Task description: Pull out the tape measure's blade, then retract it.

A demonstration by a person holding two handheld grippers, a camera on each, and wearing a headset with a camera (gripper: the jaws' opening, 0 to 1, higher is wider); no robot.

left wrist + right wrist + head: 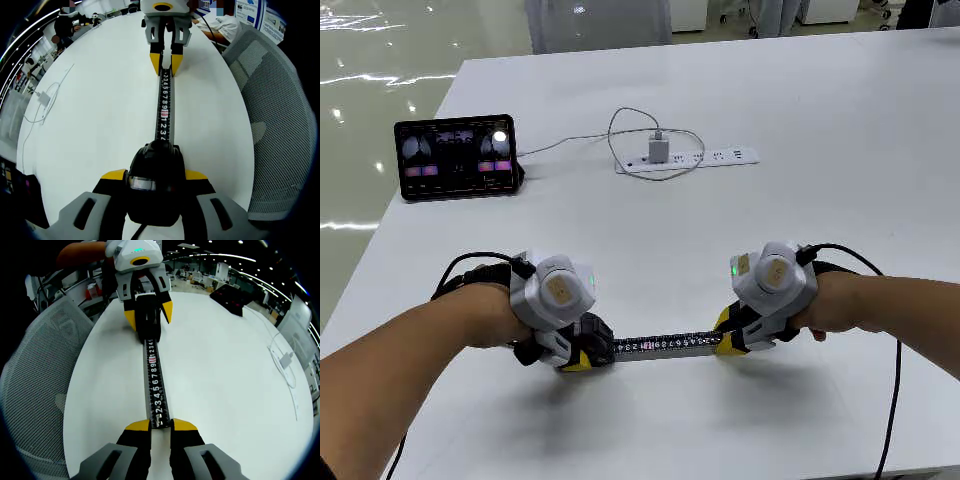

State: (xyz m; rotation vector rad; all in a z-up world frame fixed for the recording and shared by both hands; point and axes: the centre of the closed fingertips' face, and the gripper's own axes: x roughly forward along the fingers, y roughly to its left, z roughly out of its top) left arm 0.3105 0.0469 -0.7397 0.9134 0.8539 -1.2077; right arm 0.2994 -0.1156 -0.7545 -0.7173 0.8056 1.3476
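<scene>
Left tool (582,354) grips the tape measure (153,186), right tool (160,426) pinches its blade (154,382) tip.

Black tape measure case (152,187) clamped in left gripper (155,175) near the white table's (720,220) front edge, black white-numbered blade (154,390) pulled partway out, straight, level, face up, tip pinched by right gripper (161,426).

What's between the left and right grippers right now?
The tape measure's blade, pulled out, spanning from the case in the left gripper to the right gripper pinching its tip; table beneath. Head view shows it, both gripper views too.
</scene>
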